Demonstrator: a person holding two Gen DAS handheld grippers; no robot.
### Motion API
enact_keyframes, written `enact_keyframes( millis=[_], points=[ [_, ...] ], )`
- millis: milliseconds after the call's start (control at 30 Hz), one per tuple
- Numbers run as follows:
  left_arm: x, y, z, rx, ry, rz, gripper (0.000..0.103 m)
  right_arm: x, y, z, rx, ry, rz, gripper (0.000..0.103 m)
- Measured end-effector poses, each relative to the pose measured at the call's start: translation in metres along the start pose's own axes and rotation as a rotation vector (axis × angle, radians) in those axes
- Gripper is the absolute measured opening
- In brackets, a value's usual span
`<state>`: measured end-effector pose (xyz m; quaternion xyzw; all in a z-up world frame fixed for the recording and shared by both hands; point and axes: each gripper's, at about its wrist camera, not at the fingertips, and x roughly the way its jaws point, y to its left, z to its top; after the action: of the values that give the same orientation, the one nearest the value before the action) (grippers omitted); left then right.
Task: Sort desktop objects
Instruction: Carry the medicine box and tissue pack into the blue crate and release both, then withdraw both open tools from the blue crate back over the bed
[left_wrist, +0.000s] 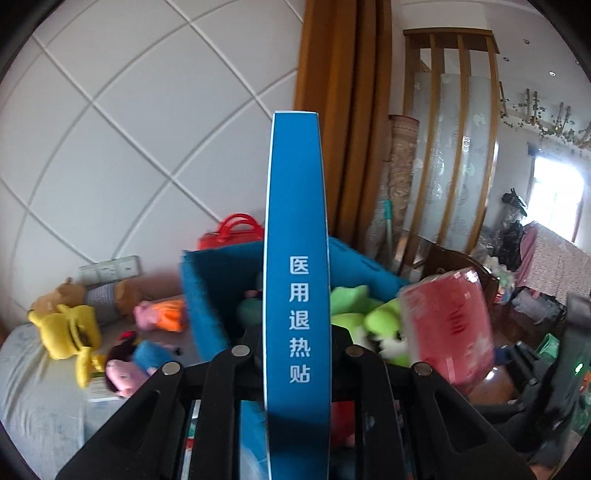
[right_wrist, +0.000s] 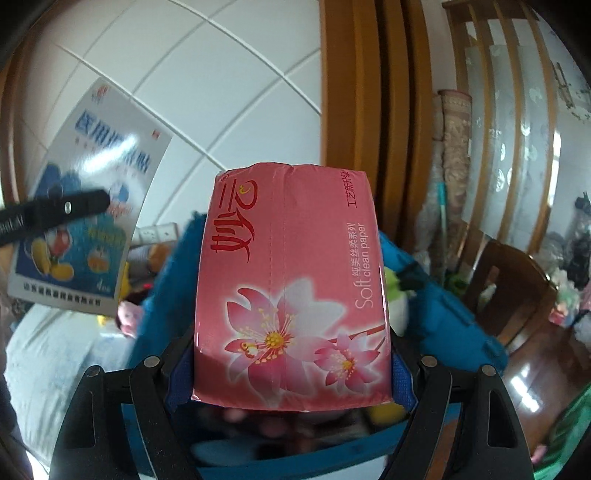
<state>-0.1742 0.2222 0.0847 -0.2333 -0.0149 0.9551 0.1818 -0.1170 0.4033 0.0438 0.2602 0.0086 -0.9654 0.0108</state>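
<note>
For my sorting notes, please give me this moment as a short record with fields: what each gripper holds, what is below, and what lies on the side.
left gripper: shut on thin blue box, held upright by its narrow edge
right gripper: shut on pink tissue pack, jaws wide
below: blue felt bin with green plush toy inside
on the side: yellow plush toy and other soft toys on grey cloth

Grey bed (left_wrist: 37, 387): plush toys (left_wrist: 70, 328), blue felt bin (left_wrist: 207, 295).
</note>
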Motion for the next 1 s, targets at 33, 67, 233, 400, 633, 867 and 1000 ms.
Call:
enact_keyframes(
  millis=[33,67,233,400,633,867,1000],
  points=[
    [0.008,-0.012,-0.001,0.002,0.015,0.000,0.017,0.007,-0.008,-0.002,-0.005,0.012,0.003,0.083],
    [0.018,-0.021,-0.005,0.004,0.038,0.004,0.017,0.015,-0.016,-0.006,-0.011,0.029,0.009,0.083],
    [0.068,-0.048,-0.042,0.018,0.201,0.059,0.017,0.045,-0.036,-0.029,-0.028,0.101,0.070,0.083],
    [0.090,-0.049,-0.081,0.009,0.334,0.125,0.017,0.062,-0.035,-0.050,-0.039,0.169,0.116,0.083],
    [0.097,-0.054,-0.092,0.019,0.379,0.175,0.019,0.082,-0.040,-0.060,-0.051,0.211,0.122,0.084],
    [0.085,-0.059,-0.095,0.009,0.351,0.182,0.073,0.085,-0.040,-0.067,-0.044,0.224,0.112,0.095],
    [0.077,-0.059,-0.094,-0.001,0.336,0.184,0.073,0.083,-0.042,-0.064,-0.043,0.202,0.099,0.102]
  ],
)
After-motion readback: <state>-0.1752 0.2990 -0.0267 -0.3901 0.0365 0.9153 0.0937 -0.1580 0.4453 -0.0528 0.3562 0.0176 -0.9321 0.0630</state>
